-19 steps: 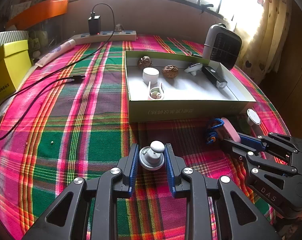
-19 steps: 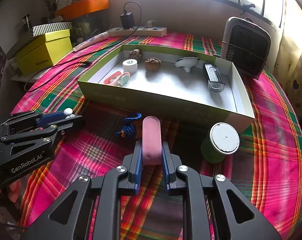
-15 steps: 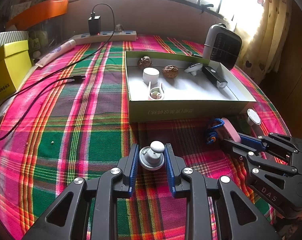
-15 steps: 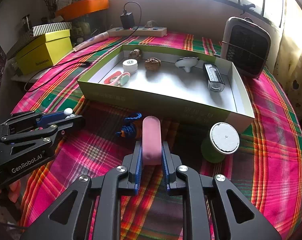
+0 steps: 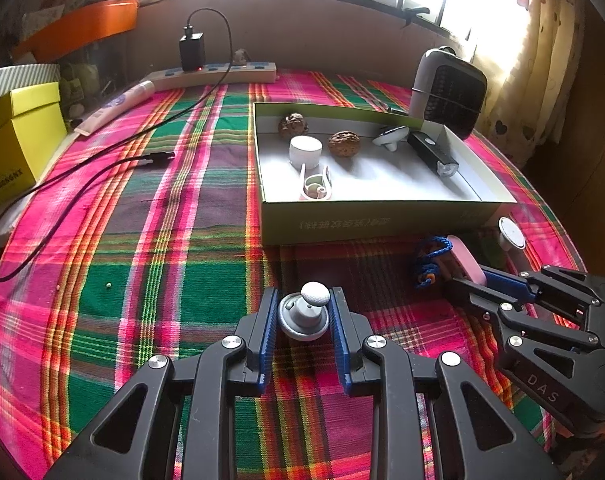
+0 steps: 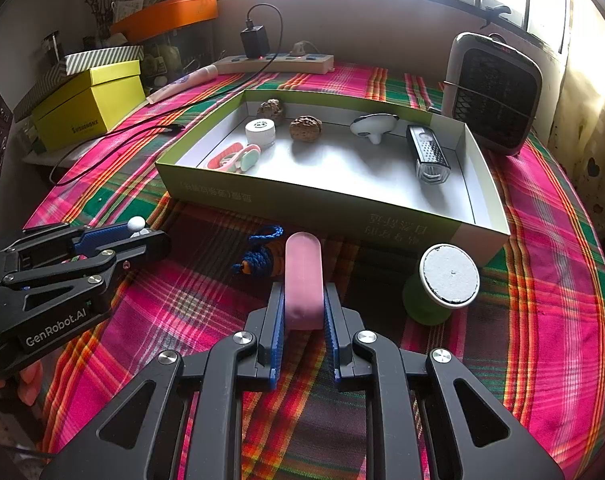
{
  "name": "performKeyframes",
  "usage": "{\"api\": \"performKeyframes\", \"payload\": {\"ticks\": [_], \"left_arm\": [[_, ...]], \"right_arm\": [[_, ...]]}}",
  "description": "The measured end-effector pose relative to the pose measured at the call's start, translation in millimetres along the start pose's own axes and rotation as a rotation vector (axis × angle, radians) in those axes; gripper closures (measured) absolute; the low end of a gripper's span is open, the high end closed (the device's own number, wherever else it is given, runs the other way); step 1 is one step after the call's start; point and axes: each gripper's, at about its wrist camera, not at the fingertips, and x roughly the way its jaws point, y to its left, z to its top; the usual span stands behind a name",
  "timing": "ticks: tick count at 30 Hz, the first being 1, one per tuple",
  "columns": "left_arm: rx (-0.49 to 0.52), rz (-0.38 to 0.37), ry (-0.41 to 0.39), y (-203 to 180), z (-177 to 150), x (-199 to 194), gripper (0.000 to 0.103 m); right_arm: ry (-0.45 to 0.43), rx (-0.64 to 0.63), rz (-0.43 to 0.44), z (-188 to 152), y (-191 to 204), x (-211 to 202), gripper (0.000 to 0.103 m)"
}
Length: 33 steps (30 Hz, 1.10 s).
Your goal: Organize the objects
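Note:
My left gripper [image 5: 303, 312] is shut on a small grey-and-white knob piece [image 5: 305, 312], low over the plaid cloth in front of the box. My right gripper [image 6: 303, 304] is shut on a pink capsule-shaped case [image 6: 303, 280]; the case [image 5: 466, 258] shows at the right of the left wrist view too. A blue braided cord [image 6: 260, 254] lies just left of the case. The open green box [image 6: 314, 204] holds two walnuts, a white round case, a pink-and-mint clip, a white mushroom-shaped piece and a black light. A green spool [image 6: 442, 284] lies right of my right gripper.
A small heater [image 6: 492, 92] stands behind the box's right corner. A power strip [image 5: 214, 74] with a black charger and its cable [image 5: 102, 164] runs along the back and left. Yellow boxes [image 6: 90, 104] sit at the left edge. A fingertip shows under the left gripper's body.

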Motion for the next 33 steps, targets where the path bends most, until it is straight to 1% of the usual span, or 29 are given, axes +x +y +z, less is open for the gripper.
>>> {"api": "performKeyframes", "payload": {"ticks": [12, 26, 33], "left_arm": [[0.012, 0.013, -0.005, 2.6, 0.2, -1.7, 0.080], [0.037, 0.026, -0.034, -12.5, 6.9, -10.8, 0.080], [0.057, 0.034, -0.061, -18.3, 11.4, -18.0, 0.080]], "right_arm": [[-0.005, 0.014, 0.015, 0.9, -2.9, -2.4, 0.084], [-0.024, 0.020, 0.045, 5.6, -5.2, -11.3, 0.084], [-0.041, 0.019, 0.055, 9.4, -6.8, -18.9, 0.084]]}}
